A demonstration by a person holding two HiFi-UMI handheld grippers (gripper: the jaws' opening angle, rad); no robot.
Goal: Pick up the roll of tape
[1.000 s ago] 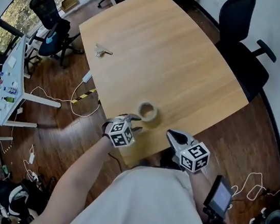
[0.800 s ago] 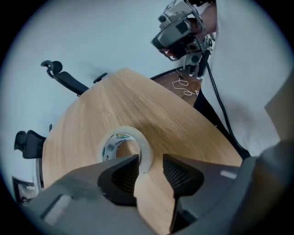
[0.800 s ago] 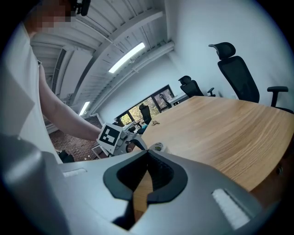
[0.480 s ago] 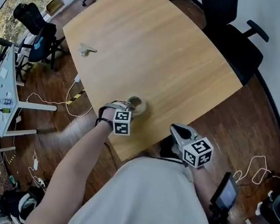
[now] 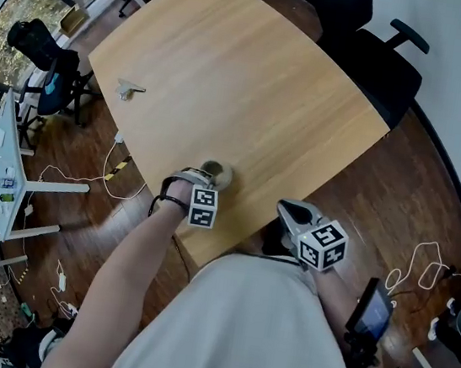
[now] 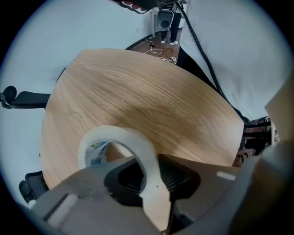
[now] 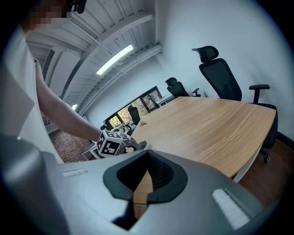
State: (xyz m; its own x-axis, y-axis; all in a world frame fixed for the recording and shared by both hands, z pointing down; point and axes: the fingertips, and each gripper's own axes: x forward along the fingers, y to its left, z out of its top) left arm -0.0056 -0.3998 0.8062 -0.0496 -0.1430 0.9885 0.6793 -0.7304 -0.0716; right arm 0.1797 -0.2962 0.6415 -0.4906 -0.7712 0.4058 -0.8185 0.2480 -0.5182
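Roll of tape (image 6: 115,134) lies on counter (image 6: 151,87) directly below left tool (image 6: 148,170); jaws have just been closing and clamp its wall, one inside the ring. Right tool (image 7: 147,158): jaws together, empty, well apart from it.

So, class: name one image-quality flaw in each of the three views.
Head view: fisheye warp curves the room around the table. Left gripper view: dark rounded corners, the near roll of tape soft, a shadow on the wood beyond it. Right gripper view: the ceiling light glares.
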